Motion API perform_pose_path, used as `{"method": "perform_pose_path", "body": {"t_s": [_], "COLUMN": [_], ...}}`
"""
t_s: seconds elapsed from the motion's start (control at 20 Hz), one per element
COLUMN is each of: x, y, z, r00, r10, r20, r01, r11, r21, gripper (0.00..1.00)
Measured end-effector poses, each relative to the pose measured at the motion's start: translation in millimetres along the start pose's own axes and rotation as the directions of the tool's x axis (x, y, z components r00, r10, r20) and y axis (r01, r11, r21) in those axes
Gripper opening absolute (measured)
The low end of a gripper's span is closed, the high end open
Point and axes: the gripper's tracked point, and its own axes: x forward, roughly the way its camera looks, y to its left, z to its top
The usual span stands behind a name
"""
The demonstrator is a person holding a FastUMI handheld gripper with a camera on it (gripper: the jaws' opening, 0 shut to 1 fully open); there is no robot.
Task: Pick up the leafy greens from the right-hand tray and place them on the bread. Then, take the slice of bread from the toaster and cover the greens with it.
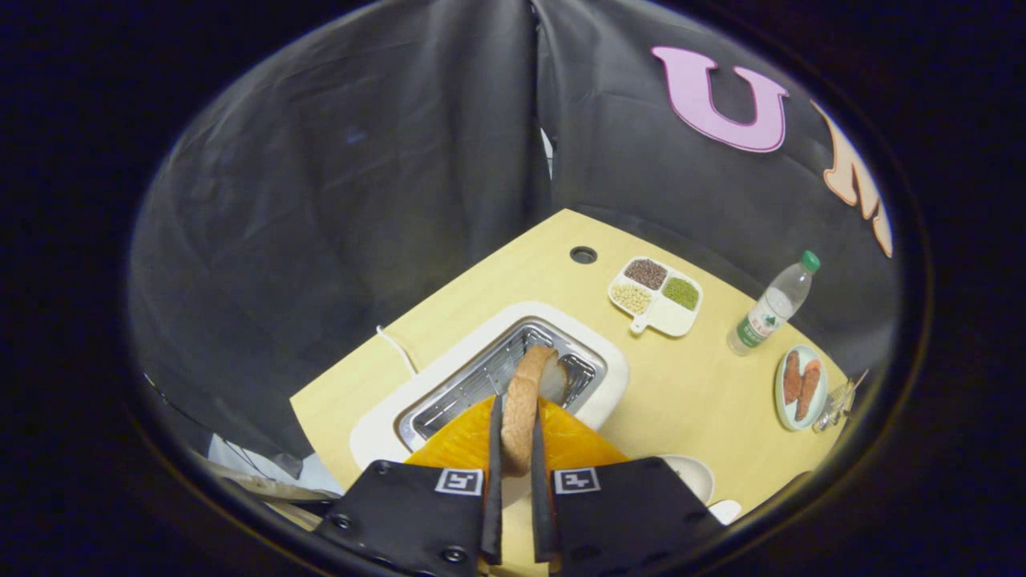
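A slice of bread (525, 397) with a brown crust stands on edge between my fingers, and my gripper (515, 437) is shut on it. The slice hangs above the slot of a white toaster (597, 401) with a metal rack inside (489, 377). The toaster sits on the pale wooden table (681, 385), just ahead of and below my fingers. I look down on it from above. The greens and the other bread are hidden from me.
Beyond the toaster lies a white divided dish of grains (657, 295). A water bottle (771, 306) stands to its right, then a plate with sausages (800, 386). A white bowl rim (693, 473) peeks beside my right finger. A cable hole (583, 255) marks the table's far end.
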Motion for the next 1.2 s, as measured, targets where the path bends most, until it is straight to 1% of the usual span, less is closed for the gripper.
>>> {"method": "perform_pose_path", "body": {"t_s": [0.05, 0.3, 0.45, 0.7, 0.85, 1.0, 1.05, 1.2], "x": [1.6, -28.4, -45.6, -68.1, -80.8, -88.8, -90.2, -91.8], "y": [1.2, -8.8, -20.8, -41.4, -55.4, -70.4, -78.8, -91.7], "z": [2.8, 13.4, 17.7, 20.8, 13.3, 3.7, -1.6, -19.3], "r00": [1.000, 0.995, 0.989, 0.971, 0.963, 0.959, 0.961, 0.964], "r10": [0.010, 0.037, 0.046, 0.067, 0.065, 0.054, 0.036, 0.021], "r20": [0.025, 0.088, 0.139, 0.228, 0.260, 0.279, 0.276, 0.263], "r01": [-0.010, -0.045, -0.067, -0.123, -0.141, -0.143, -0.124, -0.113], "r11": [0.999, 0.995, 0.986, 0.962, 0.948, 0.941, 0.943, 0.934], "r21": [0.030, 0.094, 0.152, 0.244, 0.285, 0.308, 0.309, 0.339], "gripper": [0.06, 0.05, 0.05, 0.05, 0.05, 0.05, 0.05, 0.05]}}
